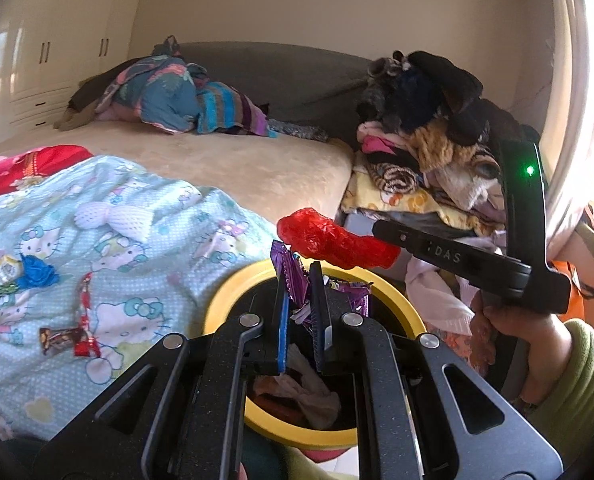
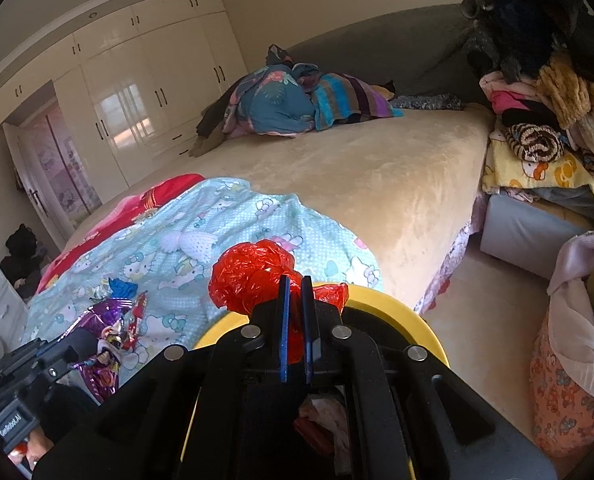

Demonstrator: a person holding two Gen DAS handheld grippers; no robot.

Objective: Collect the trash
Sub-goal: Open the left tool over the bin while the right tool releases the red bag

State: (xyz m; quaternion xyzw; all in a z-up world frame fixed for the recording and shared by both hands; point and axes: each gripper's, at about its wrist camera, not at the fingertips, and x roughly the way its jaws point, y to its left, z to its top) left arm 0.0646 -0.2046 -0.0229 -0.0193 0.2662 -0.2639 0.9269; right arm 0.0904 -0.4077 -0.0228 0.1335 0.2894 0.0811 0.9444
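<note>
- Left gripper (image 1: 300, 300), nearest the lens, pinches a crinkled purple foil wrapper (image 1: 293, 280) over the round yellow-rimmed black bin (image 1: 411, 312), which stands at the bed's near edge.
- Right gripper (image 2: 295, 320) is clamped on a crumpled red plastic bag (image 2: 253, 276) above the same rim.
- Risk: both loads crowd one opening; light foil or film may cling to the pads or catch on the rim and drop outside.
- Risk: grippers may collide.
- Remaining: red-brown candy wrappers (image 1: 73, 336) and a blue scrap (image 1: 37, 274) on the blue cartoon-cat blanket (image 1: 145, 200).
</note>
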